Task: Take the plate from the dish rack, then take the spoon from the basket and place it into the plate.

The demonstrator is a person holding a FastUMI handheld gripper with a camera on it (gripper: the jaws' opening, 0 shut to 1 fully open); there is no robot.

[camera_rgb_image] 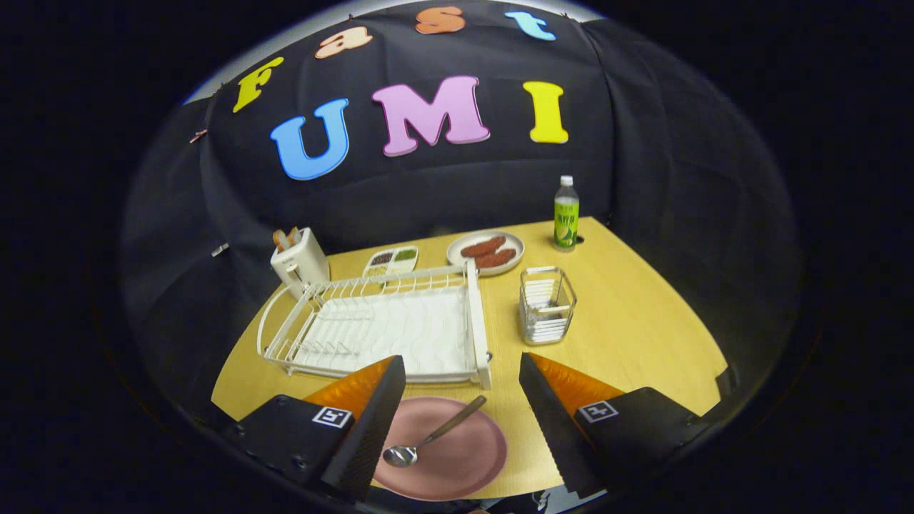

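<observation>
your tool point(462, 400) hangs with fingers wide apart, gripping nothing. the plate point(457, 457) lies flat on the tabletop point(643, 335) between them, close to the near edge. the spoon point(428, 439) rests in the plate, handle angled toward the rack point(378, 325). the rack sits just beyond the plate; the basket point(546, 305) stands right of the rack, with bare tabletop further right.

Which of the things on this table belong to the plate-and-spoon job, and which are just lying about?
Job: pink plate with the spoon lying on it, dish rack, wire basket, gripper with jaws open above the plate.

Lying about: toaster, snack tray, plate of sausages, bottle.
</observation>
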